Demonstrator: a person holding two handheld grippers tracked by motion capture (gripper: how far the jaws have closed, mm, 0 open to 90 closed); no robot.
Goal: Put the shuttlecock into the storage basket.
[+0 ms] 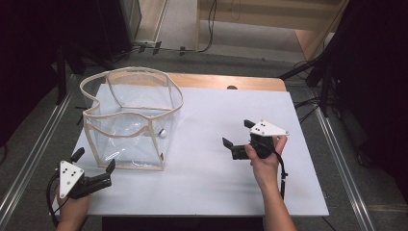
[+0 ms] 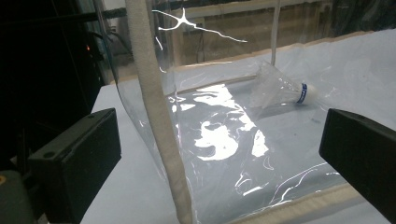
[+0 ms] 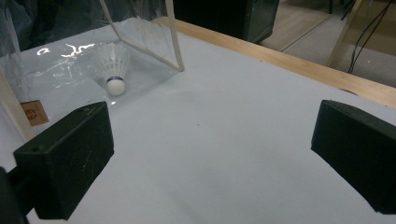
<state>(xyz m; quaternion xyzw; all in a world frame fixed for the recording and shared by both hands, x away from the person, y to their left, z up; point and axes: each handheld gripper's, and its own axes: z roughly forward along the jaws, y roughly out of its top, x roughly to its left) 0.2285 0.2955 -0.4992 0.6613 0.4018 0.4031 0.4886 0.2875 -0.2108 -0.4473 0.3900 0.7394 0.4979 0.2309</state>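
Shuttlecock (image 3: 113,70) inside clear bag (image 1: 130,120), white table (image 1: 216,163), grey floor, both hand-held grippers (image 1: 94,168) (image 1: 238,134) wide open, empty.

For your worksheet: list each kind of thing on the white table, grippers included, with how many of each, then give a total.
Clear bag: 1
Shuttlecock, inside the bag: 1
Grippers, left gripper and right gripper, both open: 2
Total: 4
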